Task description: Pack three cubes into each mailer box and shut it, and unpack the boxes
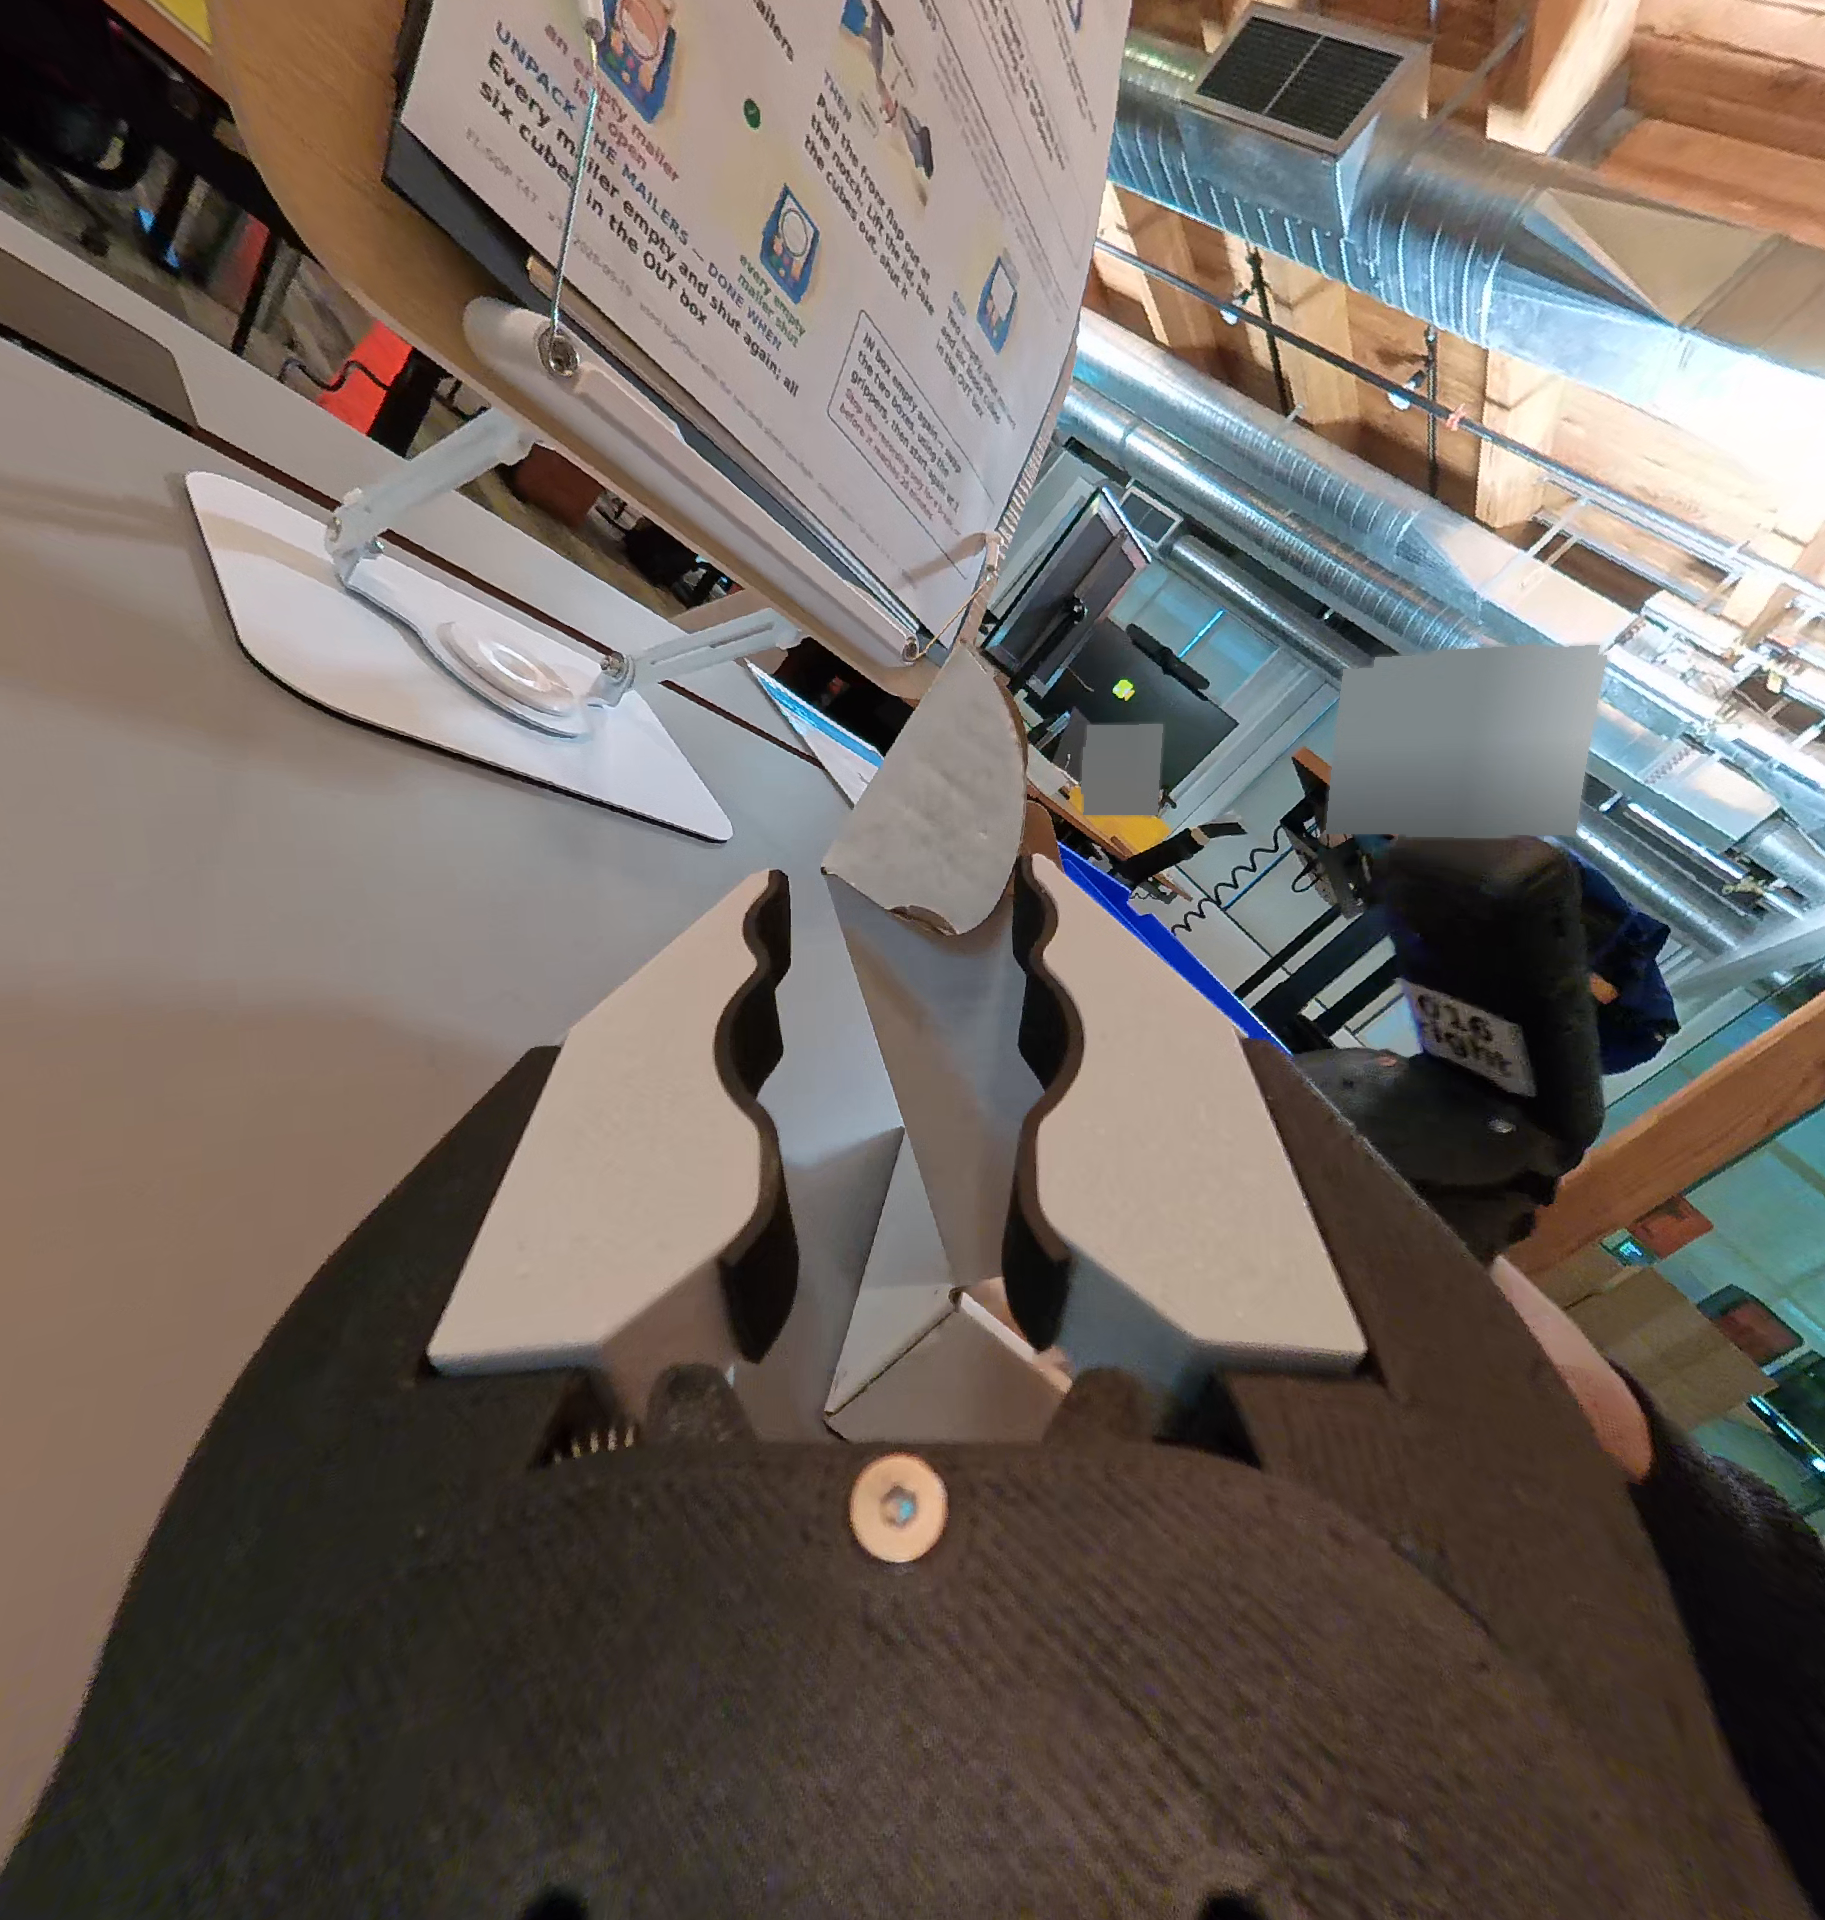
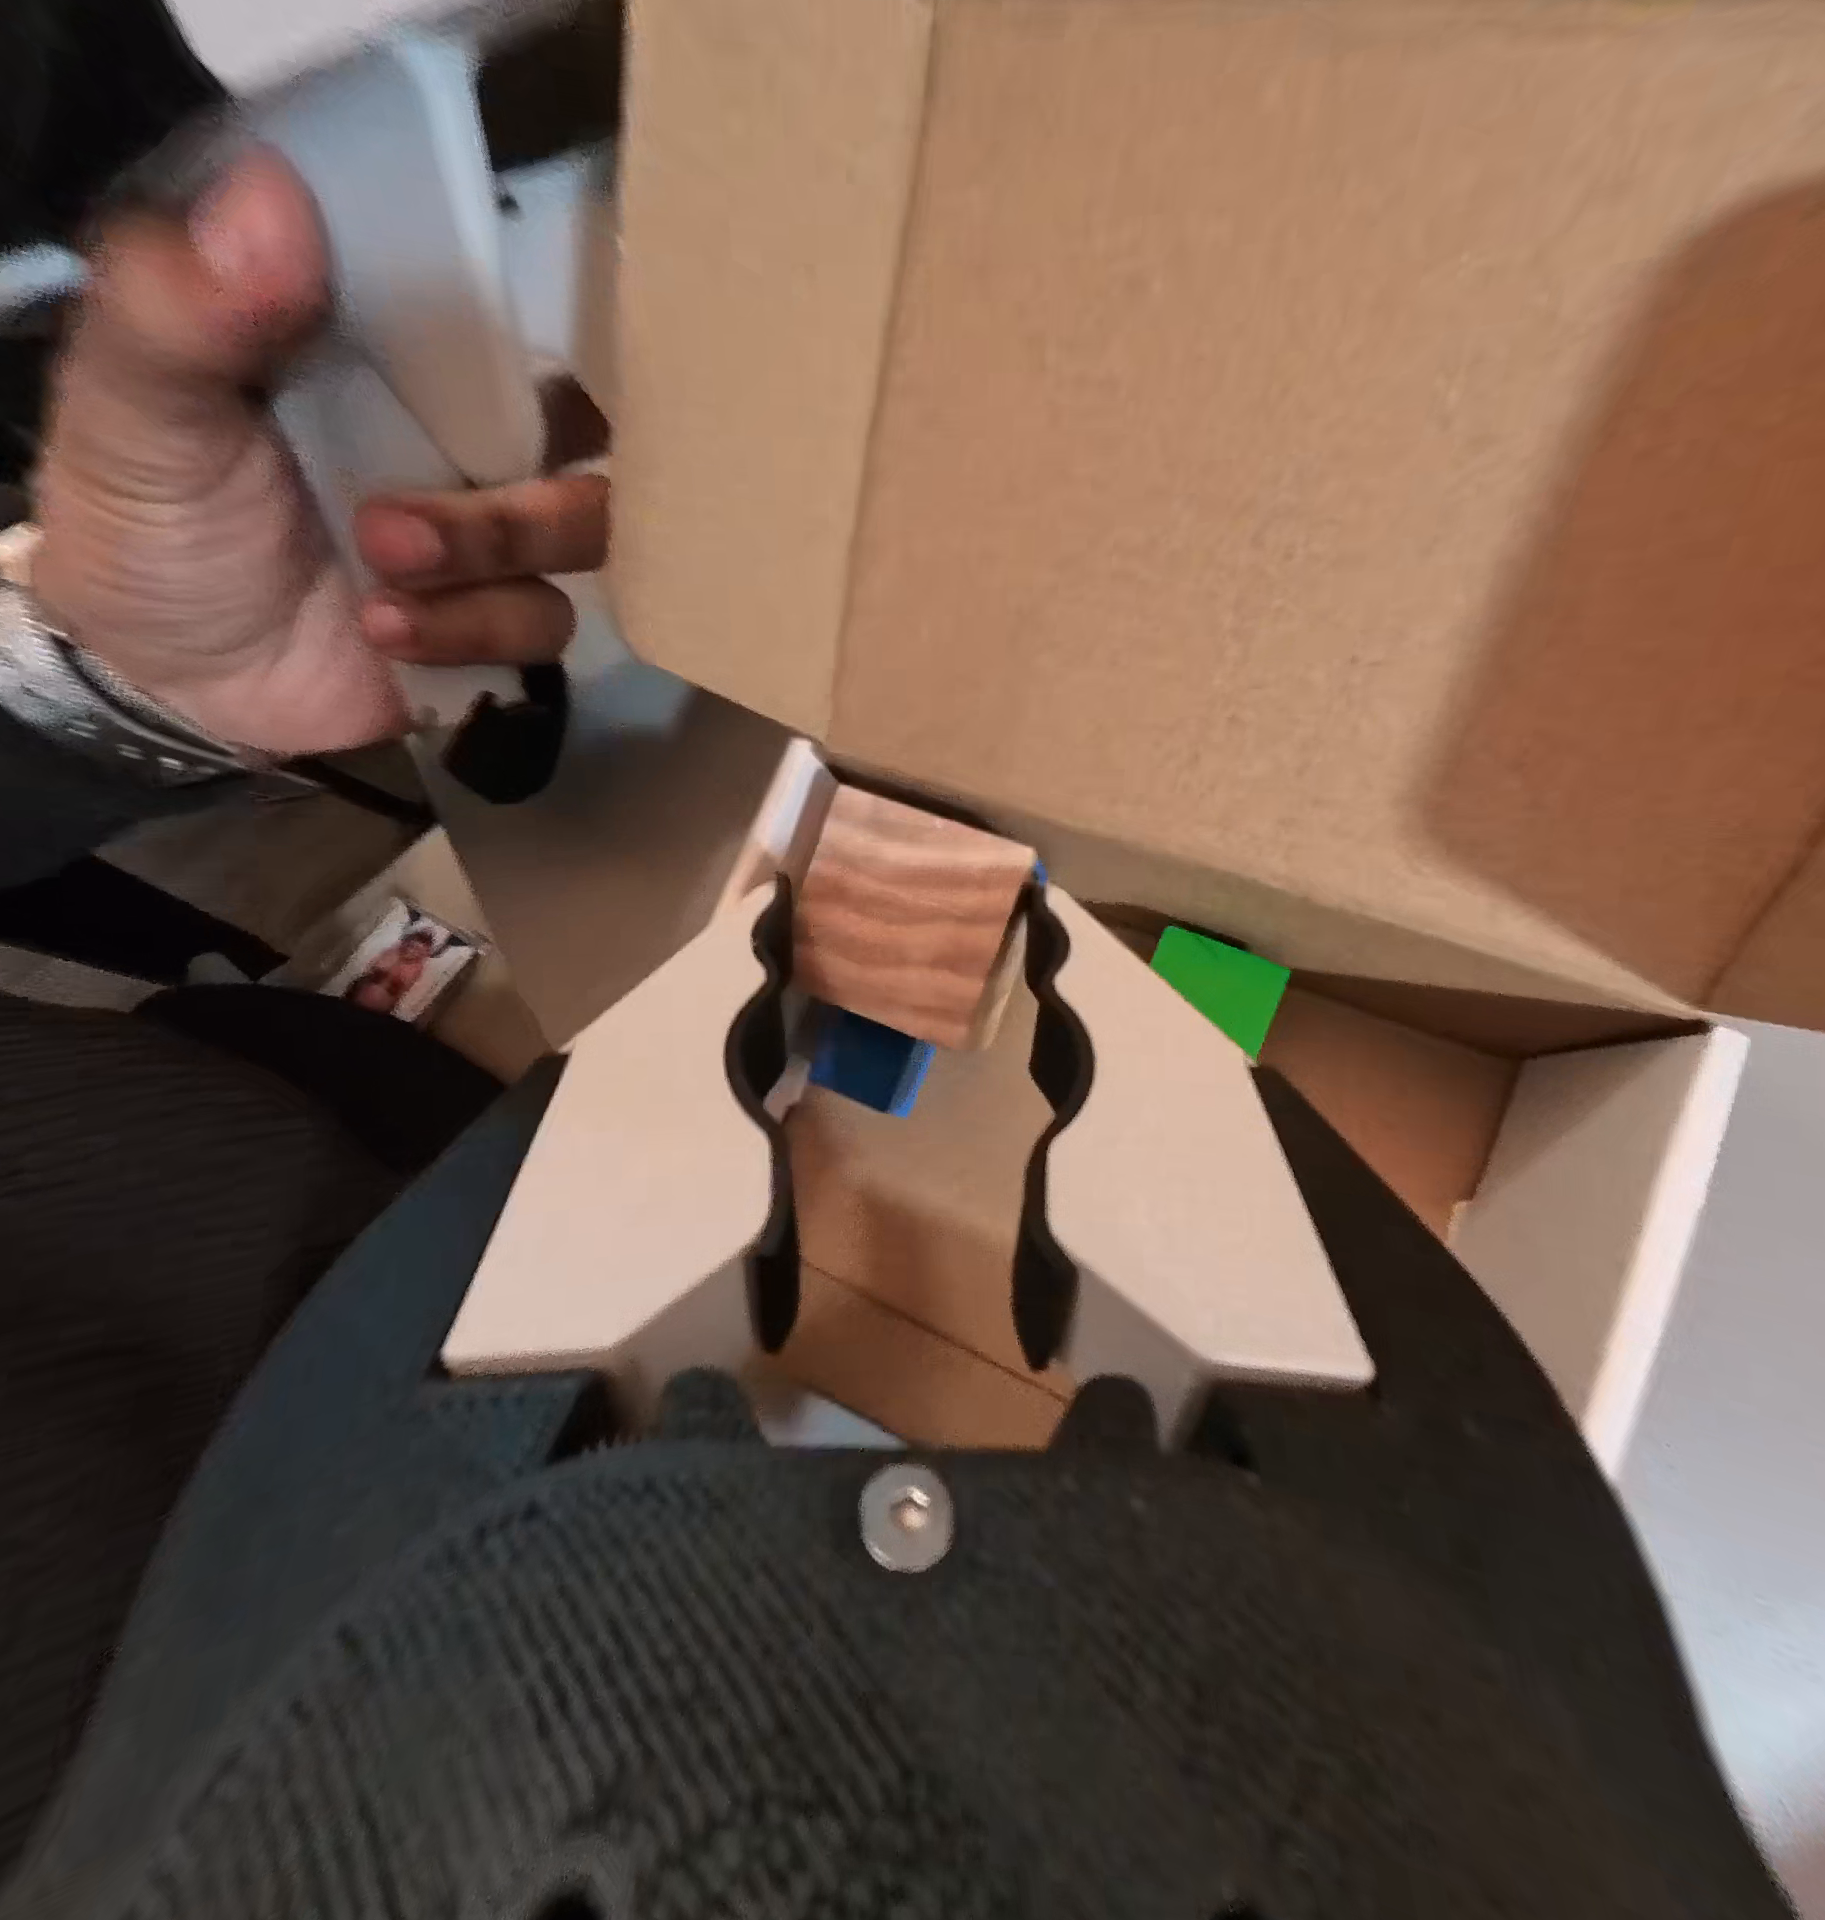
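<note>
Silver air ducts (image 1: 1407,239) and wooden beams run under the ceiling, and a pale grey desk (image 1: 160,831) carries a white stand (image 1: 492,665) which holds a printed instruction sheet (image 1: 783,208) at a slant. In the left wrist view the left tongs (image 1: 903,914) are partly open, and a grey cardboard flap of the mailer box (image 1: 939,810) stands upright between the two fingers; it lies against the right finger, but I cannot tell if it is really pinched. The other gripper is seen farther off at the right, with a white label on it. In the right wrist view the right tongs (image 2: 908,920) are closed on a plain wooden cube (image 2: 903,935) near their tips, just under the raised brown lid (image 2: 1199,416) of the mailer box. A blue cube (image 2: 866,1065) lies just beside and below the wooden one, and a green cube (image 2: 1220,987) rests inside the box to the right, near its white wall (image 2: 1573,1195). A person's hand (image 2: 212,499), blurred, holds the left gripper at the upper left
</note>
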A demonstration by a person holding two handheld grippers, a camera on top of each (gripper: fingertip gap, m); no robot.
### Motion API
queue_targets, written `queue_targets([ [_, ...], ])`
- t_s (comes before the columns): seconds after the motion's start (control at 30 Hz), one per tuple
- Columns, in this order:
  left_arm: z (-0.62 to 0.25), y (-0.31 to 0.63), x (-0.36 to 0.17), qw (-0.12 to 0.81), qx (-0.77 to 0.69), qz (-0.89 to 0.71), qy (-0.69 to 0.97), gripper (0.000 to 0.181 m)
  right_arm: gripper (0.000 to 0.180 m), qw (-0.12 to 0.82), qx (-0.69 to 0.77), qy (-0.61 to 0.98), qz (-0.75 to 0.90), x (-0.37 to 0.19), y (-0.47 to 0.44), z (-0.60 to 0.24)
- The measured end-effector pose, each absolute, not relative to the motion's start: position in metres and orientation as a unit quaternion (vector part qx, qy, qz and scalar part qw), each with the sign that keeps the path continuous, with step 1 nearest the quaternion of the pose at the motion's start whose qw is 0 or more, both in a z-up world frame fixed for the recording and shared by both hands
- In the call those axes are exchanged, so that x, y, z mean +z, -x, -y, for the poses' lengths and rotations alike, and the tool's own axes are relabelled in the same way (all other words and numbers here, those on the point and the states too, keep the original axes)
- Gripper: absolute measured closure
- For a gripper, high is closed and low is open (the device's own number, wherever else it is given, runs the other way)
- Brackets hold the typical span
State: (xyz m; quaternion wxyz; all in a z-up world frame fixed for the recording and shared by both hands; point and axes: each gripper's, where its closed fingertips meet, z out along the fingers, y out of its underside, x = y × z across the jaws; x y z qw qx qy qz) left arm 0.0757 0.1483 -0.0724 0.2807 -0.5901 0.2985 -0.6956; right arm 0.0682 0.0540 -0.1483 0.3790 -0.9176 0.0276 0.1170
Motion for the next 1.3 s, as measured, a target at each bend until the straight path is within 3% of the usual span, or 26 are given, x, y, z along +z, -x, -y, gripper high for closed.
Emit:
queue_targets([
  [0.17,-0.150,-0.076,-0.071,0.284,-0.698,-0.299,0.586,0.139,0.135,0.449,0.119,0.884,-0.057,-0.081,-0.102,-0.030],
  [0.37,-0.148,-0.076,-0.071,0.282,-0.700,-0.303,0.582,0.138,0.136,0.483,-0.121,0.837,-0.226,-0.016,-0.270,0.101],
  [0.6,-0.147,-0.079,-0.071,0.277,-0.704,-0.302,0.580,0.138,0.136,0.392,-0.152,0.805,-0.418,-0.096,-0.371,0.248],
  [0.93,-0.144,-0.078,-0.069,0.289,-0.700,-0.315,0.572,0.138,0.136,0.317,-0.115,0.846,-0.414,-0.159,-0.373,0.247],
  [1.2,-0.145,-0.078,-0.069,0.287,-0.701,-0.314,0.572,0.138,0.138,0.320,-0.107,0.849,-0.406,-0.156,-0.368,0.243],
  [1.3,-0.145,-0.079,-0.069,0.286,-0.701,-0.314,0.572,0.138,0.128,0.337,-0.114,0.841,-0.408,-0.144,-0.370,0.244],
])
